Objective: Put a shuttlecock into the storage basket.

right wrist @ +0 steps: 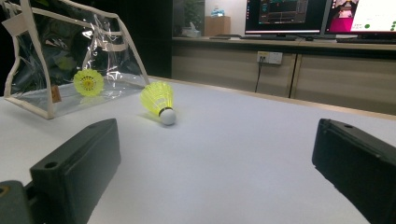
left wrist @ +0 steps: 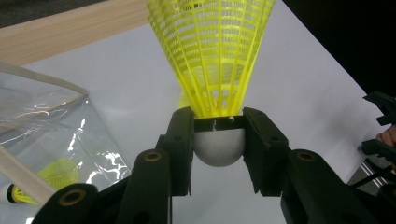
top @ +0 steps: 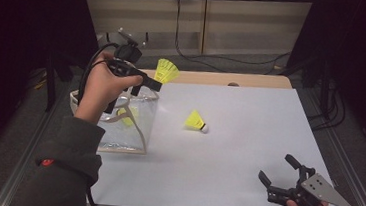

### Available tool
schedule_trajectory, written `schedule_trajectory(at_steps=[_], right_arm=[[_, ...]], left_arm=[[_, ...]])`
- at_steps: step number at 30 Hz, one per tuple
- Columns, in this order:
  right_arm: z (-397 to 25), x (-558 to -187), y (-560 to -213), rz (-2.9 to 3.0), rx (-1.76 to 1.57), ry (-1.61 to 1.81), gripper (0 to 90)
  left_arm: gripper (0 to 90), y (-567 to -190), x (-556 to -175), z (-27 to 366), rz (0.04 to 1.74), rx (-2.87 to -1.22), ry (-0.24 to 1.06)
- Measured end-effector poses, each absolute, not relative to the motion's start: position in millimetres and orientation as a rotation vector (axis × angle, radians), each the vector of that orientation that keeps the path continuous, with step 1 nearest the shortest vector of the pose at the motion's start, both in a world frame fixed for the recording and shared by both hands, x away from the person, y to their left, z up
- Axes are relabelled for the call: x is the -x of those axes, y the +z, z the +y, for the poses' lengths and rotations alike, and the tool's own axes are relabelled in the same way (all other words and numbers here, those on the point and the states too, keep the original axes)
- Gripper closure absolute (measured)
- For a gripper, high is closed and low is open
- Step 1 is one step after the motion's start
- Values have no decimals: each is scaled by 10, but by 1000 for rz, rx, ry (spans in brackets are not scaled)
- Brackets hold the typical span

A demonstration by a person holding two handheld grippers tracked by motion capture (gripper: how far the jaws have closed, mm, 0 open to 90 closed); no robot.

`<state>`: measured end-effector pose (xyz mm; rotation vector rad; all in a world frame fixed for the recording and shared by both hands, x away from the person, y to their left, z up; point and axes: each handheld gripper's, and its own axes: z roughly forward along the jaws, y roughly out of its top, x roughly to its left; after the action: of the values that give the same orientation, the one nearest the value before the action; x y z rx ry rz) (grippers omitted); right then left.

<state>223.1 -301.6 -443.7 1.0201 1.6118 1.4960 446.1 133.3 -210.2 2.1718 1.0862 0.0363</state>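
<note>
High view, near to far: right hand-held gripper (top: 279,177), jaws apart, low over white worktop (top: 248,134); loose shuttlecock (top: 195,121) mid-worktop; left hand-held gripper (top: 156,84) clamped on yellow shuttlecock (top: 166,71), above clear bag (top: 128,128) holding another.

shuttlecock (top: 196,121) right of bag (top: 118,127), one inside (top: 127,116)

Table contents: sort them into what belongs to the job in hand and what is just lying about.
In the job:
- held shuttlecock, clamped at its cork by the left gripper
- clear bag with one shuttlecock inside
- loose shuttlecock on the white table
- right gripper, open

Lying about:
- monitors
- wall socket
</note>
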Motion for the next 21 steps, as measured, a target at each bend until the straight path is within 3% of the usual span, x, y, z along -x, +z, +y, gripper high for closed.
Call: schedule_trajectory(at_steps=[21], right_arm=[[-3016, -2232, -4435, 1612, -1016, 1496, 10]], left_arm=[[647, -2090, -4508, 1498, 1153, -2141, 78]])
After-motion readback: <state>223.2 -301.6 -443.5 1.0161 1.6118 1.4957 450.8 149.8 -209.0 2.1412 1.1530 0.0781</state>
